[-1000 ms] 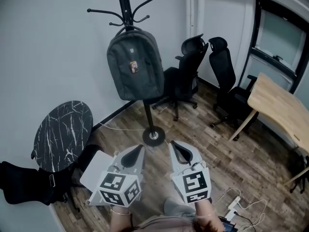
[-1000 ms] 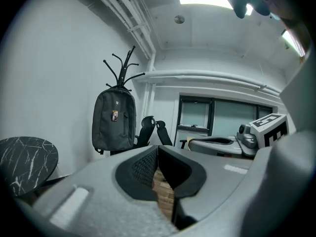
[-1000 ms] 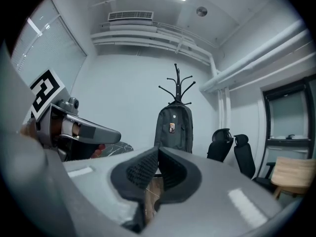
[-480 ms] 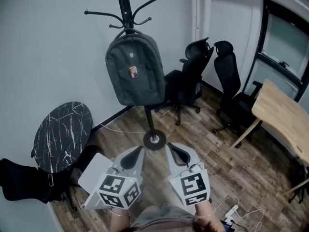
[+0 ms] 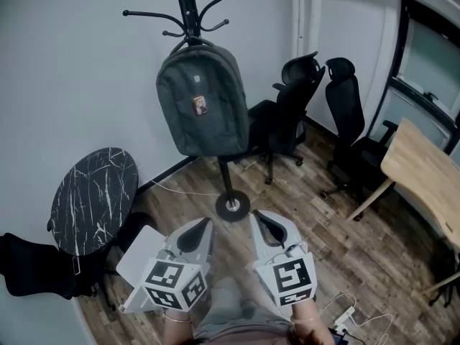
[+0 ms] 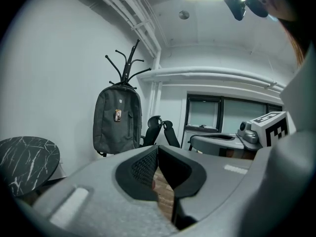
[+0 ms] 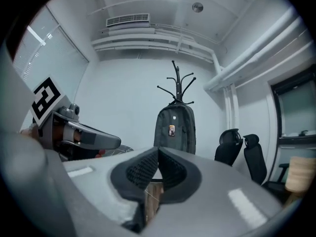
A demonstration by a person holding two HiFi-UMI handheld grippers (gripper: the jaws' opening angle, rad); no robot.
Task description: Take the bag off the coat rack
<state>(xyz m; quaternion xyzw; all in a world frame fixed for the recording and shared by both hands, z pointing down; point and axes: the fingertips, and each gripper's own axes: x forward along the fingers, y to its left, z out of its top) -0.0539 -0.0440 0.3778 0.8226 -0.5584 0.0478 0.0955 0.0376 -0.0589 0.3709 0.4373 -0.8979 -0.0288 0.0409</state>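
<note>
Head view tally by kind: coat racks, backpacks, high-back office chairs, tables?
Coat rack: 1
Backpack: 1
Office chairs: 2
Tables (marble table, wooden desk): 2
Total: 6

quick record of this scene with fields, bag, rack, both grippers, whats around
bag: grey backpack, hanging on the coat rack
left gripper: shut, empty, apart from the bag
right gripper: shut, empty, apart from the bag
nearby: round marble table at left, two black office chairs at right, wooden desk far right
task state: bag not yet taken off
</note>
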